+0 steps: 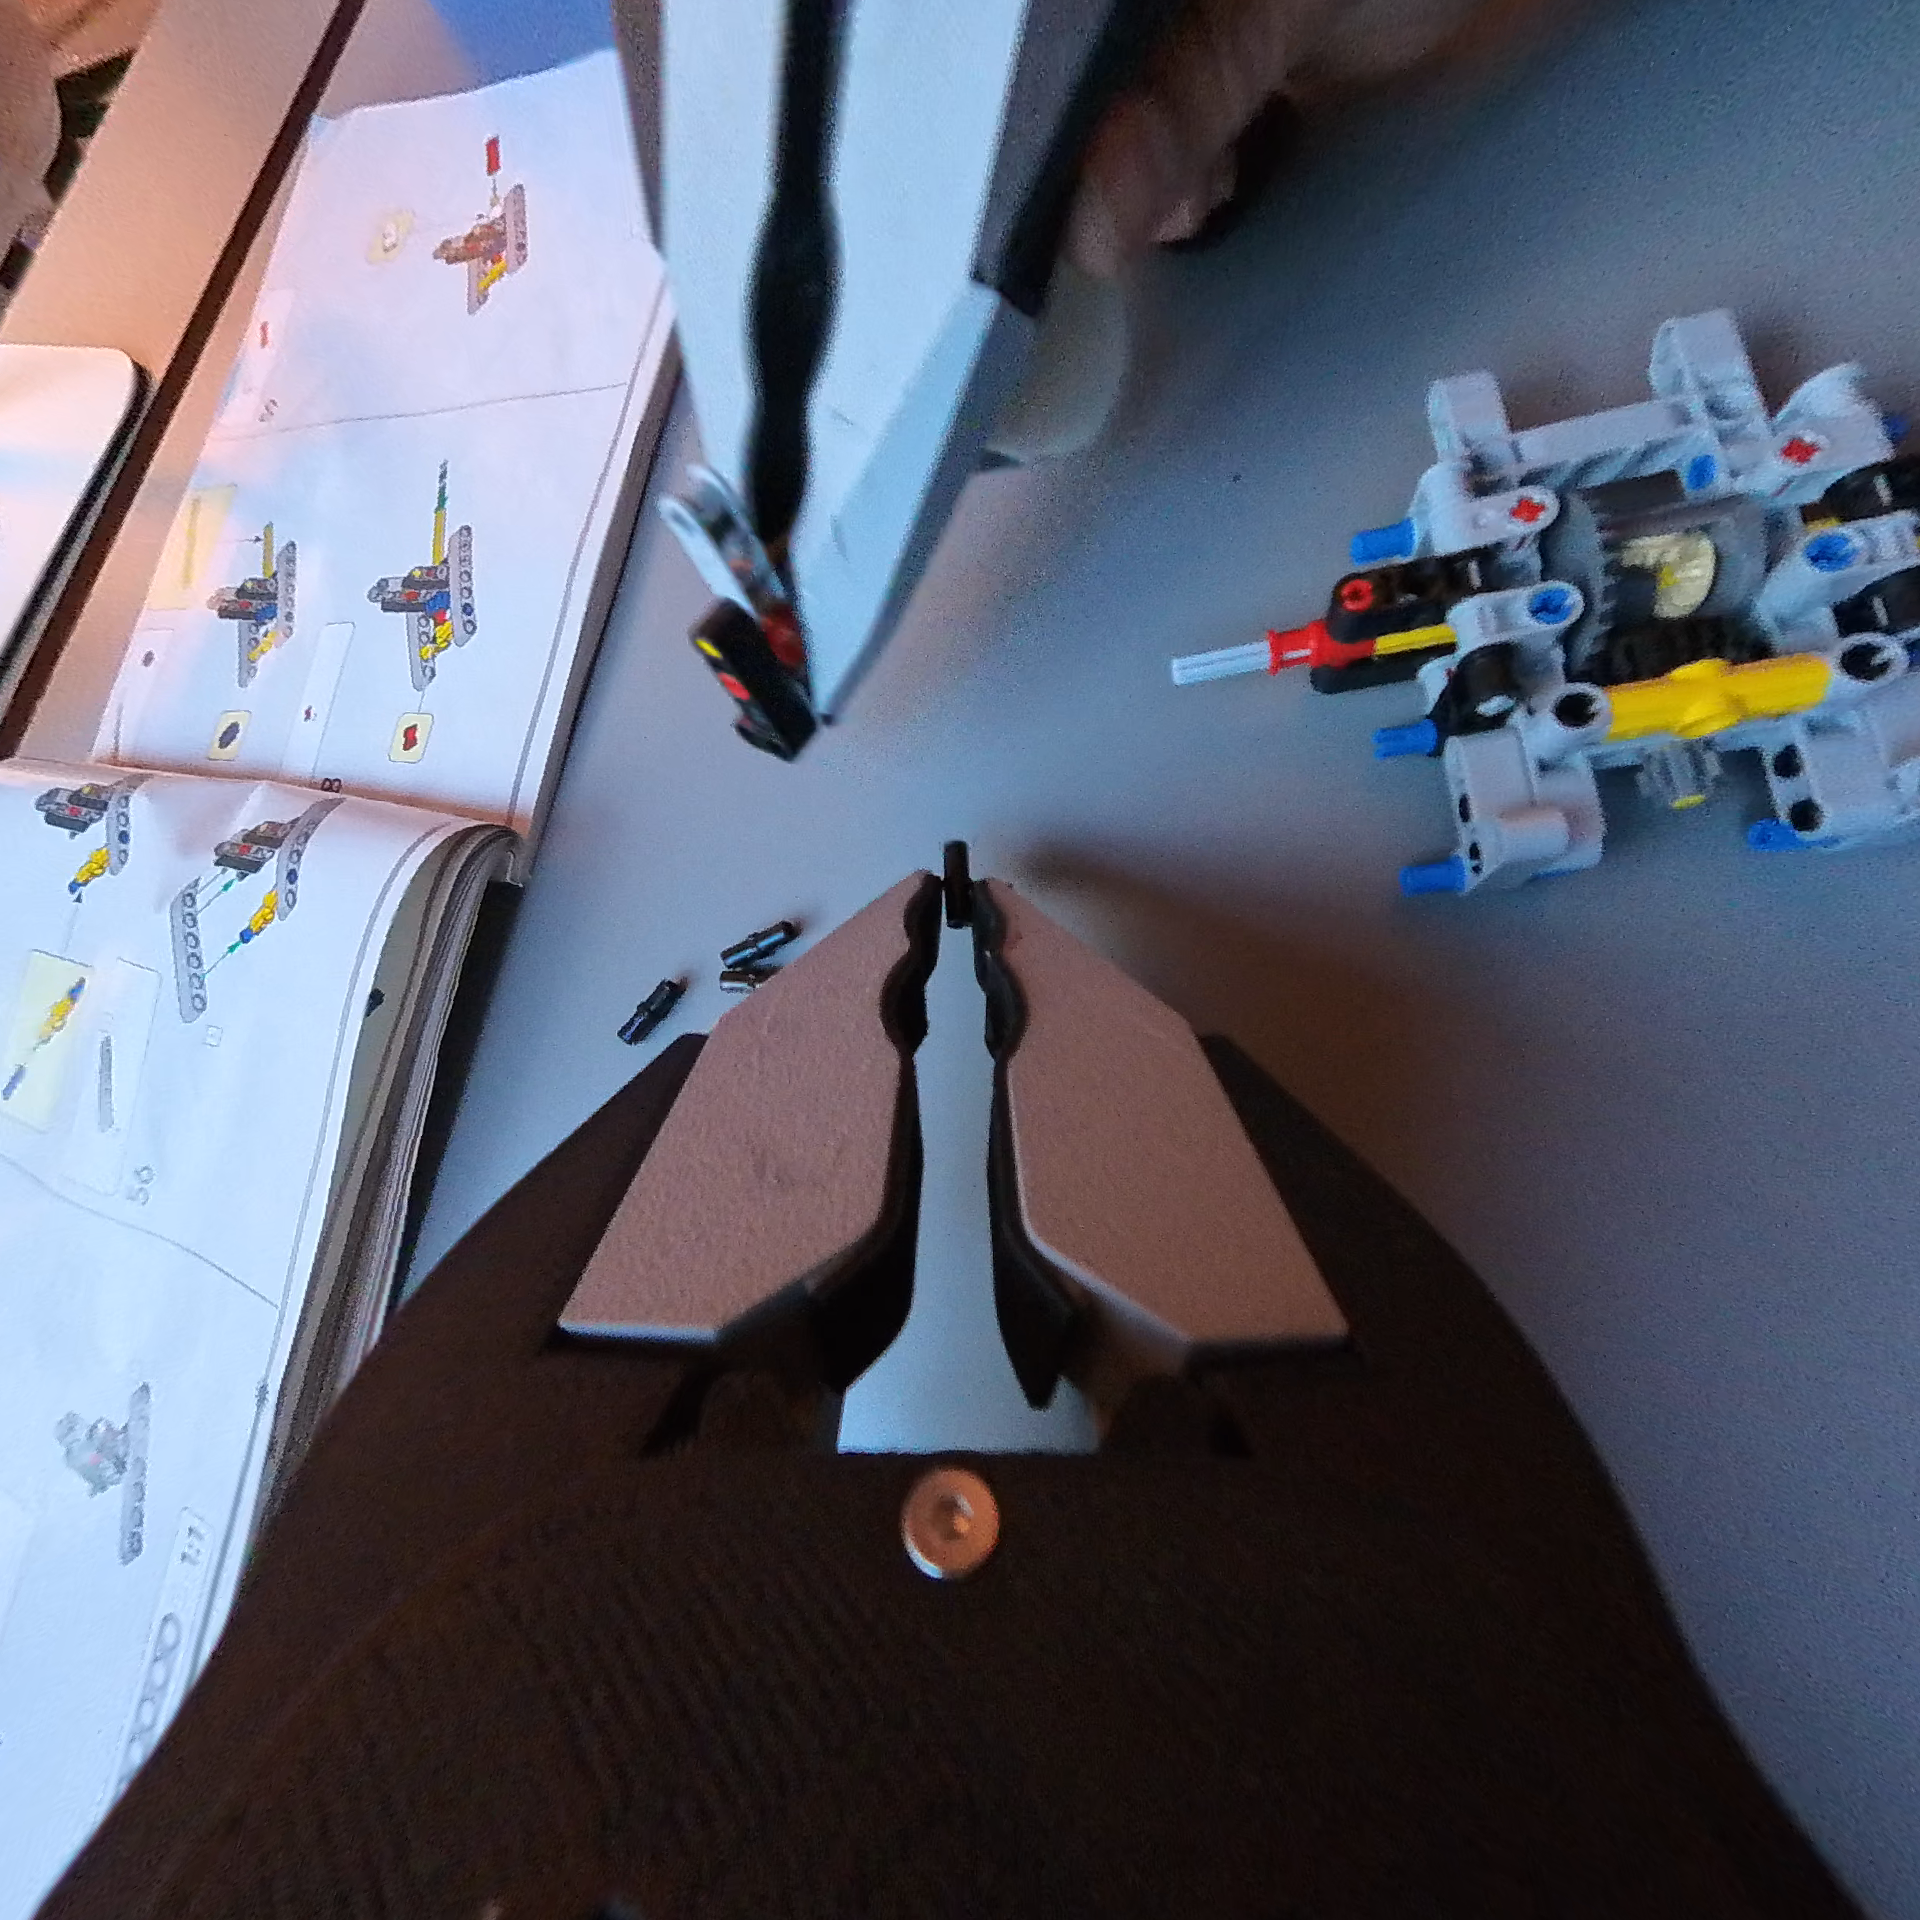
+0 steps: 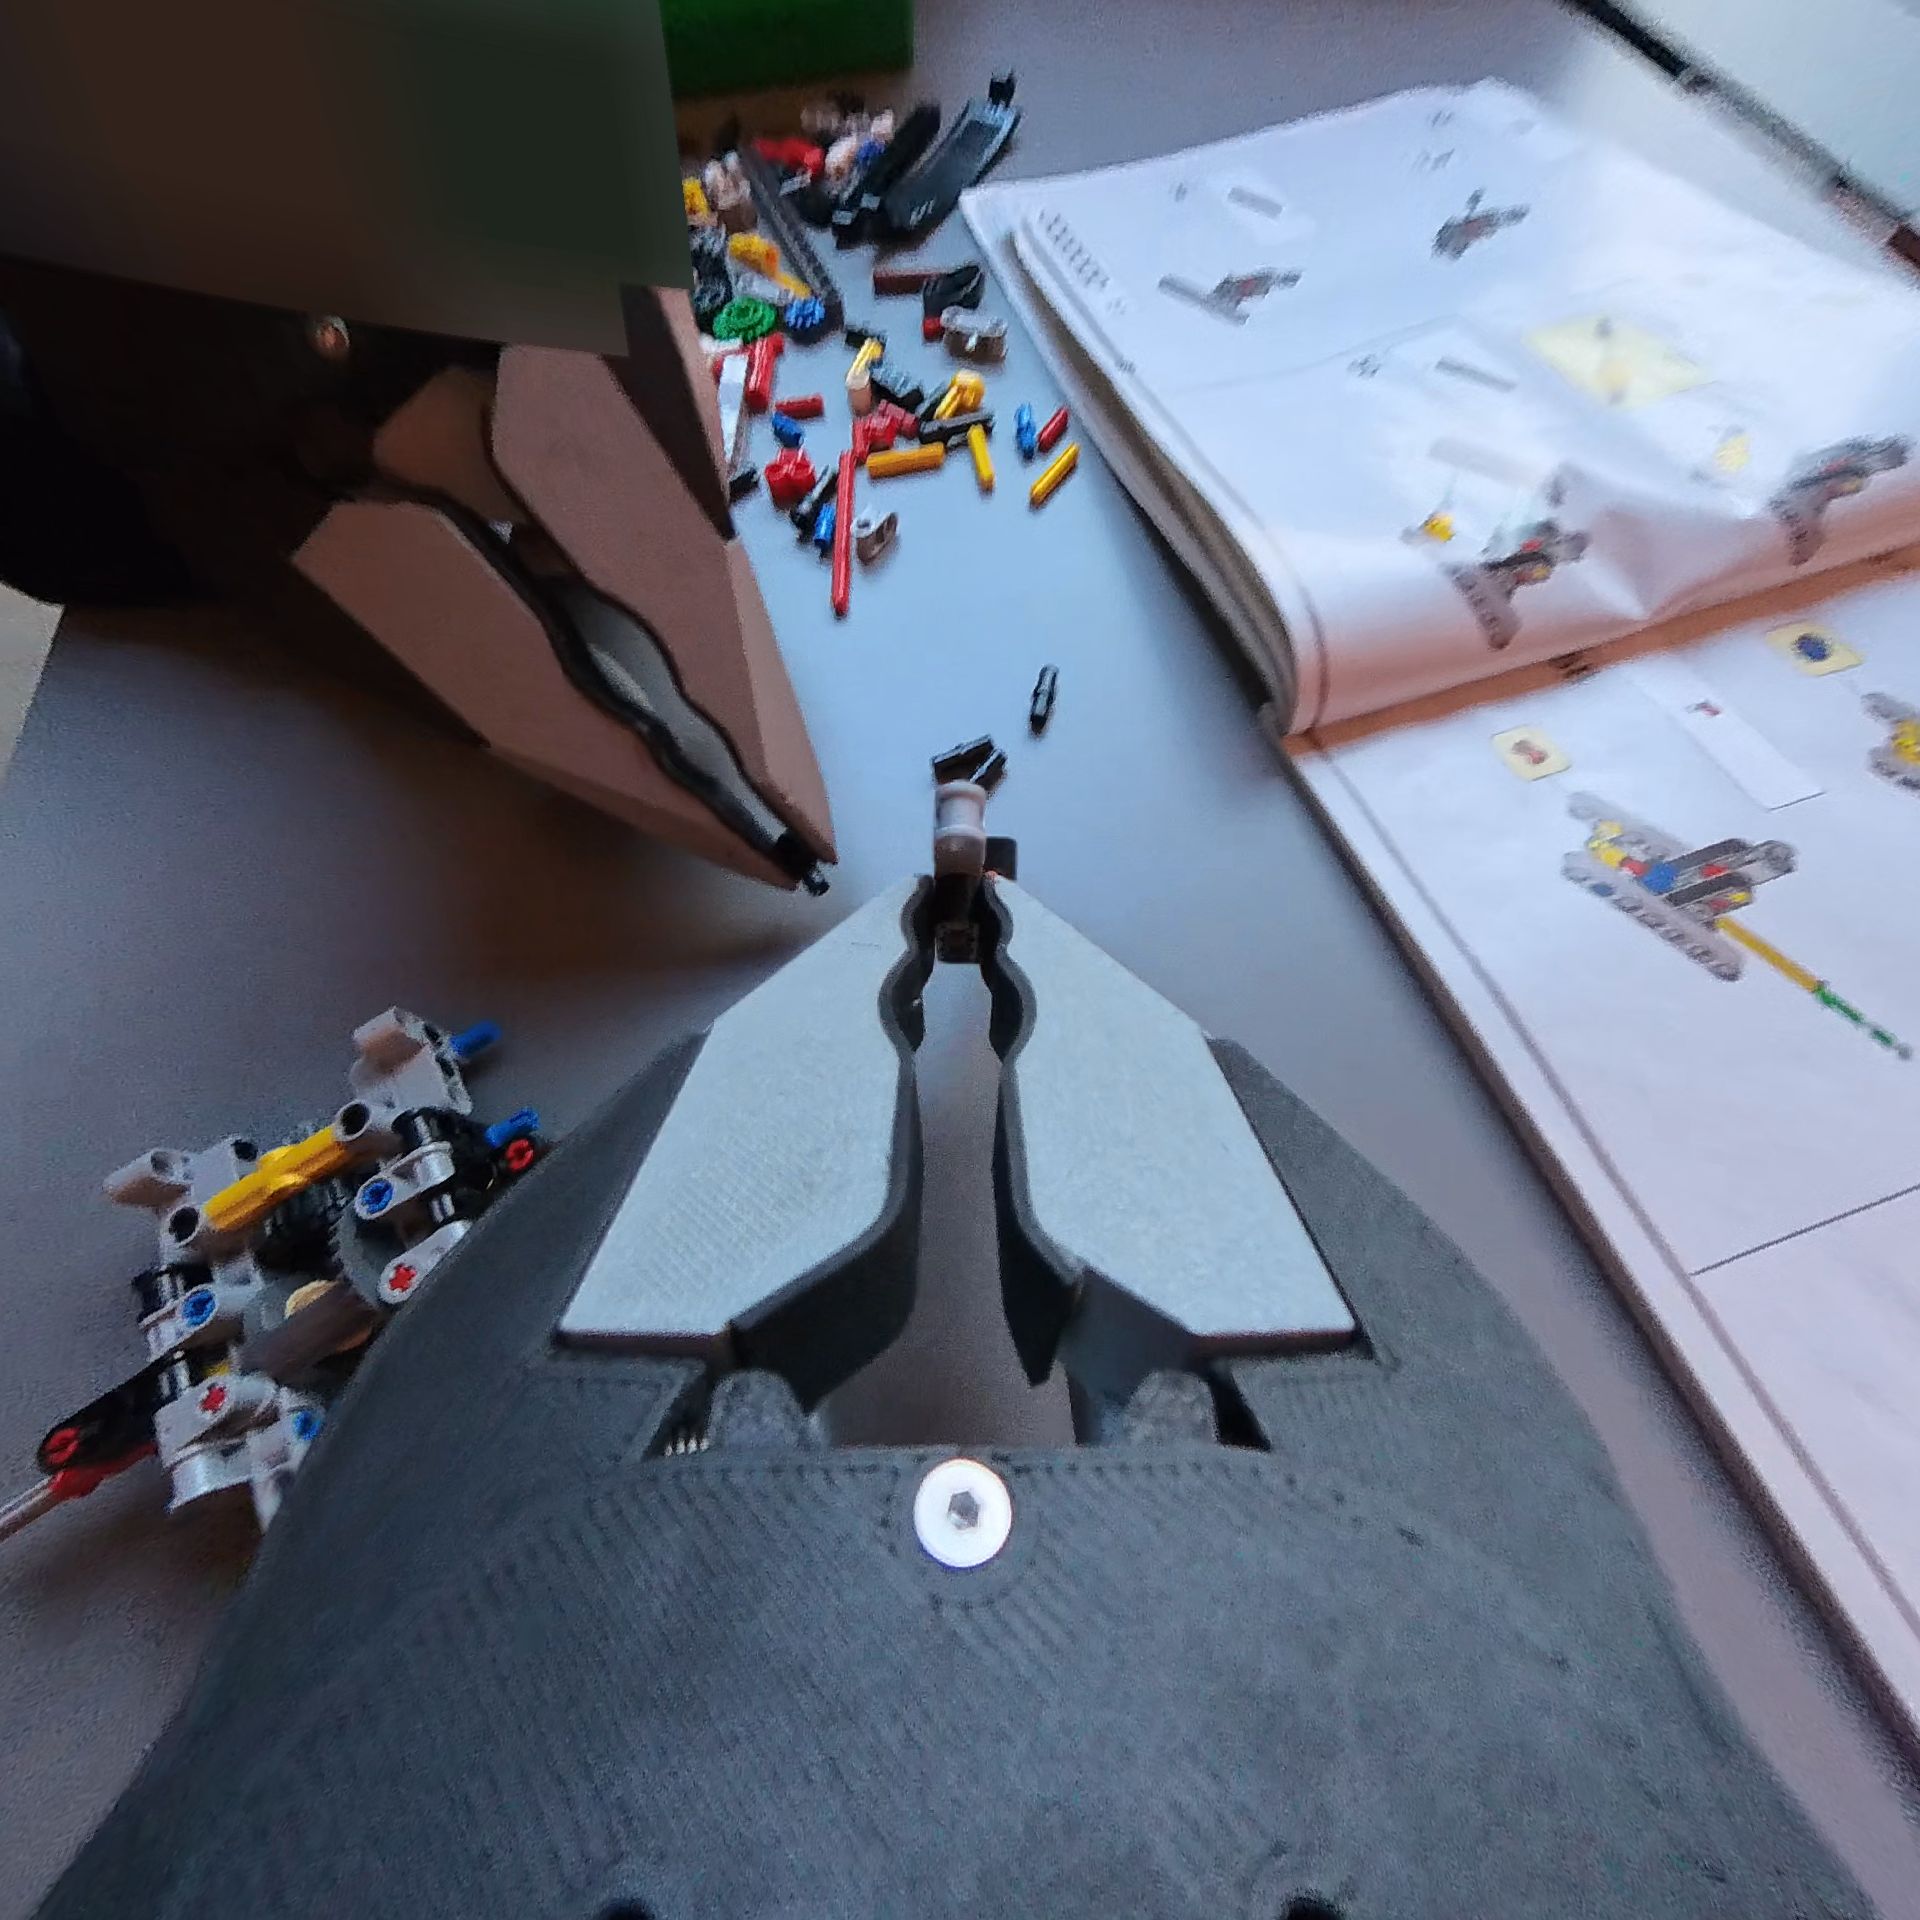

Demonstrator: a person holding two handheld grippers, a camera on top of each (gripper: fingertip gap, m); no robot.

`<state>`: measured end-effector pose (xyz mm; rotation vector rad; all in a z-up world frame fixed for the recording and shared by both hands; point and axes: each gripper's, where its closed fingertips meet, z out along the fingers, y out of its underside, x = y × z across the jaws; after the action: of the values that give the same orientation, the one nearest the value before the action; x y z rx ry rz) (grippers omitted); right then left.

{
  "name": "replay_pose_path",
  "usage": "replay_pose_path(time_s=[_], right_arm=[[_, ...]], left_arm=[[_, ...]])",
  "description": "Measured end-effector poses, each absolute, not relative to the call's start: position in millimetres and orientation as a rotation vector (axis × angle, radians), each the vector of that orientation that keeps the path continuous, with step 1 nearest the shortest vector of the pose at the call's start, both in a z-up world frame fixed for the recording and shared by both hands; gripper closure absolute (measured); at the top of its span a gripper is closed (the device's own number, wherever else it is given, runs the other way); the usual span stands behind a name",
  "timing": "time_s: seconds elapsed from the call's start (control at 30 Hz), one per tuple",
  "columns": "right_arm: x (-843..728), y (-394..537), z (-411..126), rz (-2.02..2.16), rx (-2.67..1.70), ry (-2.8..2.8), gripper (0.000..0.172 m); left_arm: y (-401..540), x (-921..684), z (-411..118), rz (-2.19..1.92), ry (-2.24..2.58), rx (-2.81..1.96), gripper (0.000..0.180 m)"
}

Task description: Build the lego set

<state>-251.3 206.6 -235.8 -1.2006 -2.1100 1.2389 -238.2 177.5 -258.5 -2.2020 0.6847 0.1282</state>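
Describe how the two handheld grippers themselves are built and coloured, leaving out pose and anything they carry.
Both share one design. The left gripper has a dark, ridged, 3D-printed-looking body, two flat pale fingers tapering to a point, black wavy-edged pads along their inner faces, and a round metal screw at the centre. The right gripper matches: dark grey body, light grey fingers, pale screw. No cables show.

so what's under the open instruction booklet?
Grey table shows around the instruction booklet, with a dark strip at its near edge. What's beneath the pages is covered.
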Motion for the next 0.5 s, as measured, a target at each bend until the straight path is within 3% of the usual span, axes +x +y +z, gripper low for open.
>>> replay_pose_path(time_s=[0.5], right_arm=[[-263.7,205.5,-231.1,1.215,-1.069,-2.112,0.167]], left_arm=[[179.2,-231.5,-264.1,0.072,0.69,-2.203,0.177]])
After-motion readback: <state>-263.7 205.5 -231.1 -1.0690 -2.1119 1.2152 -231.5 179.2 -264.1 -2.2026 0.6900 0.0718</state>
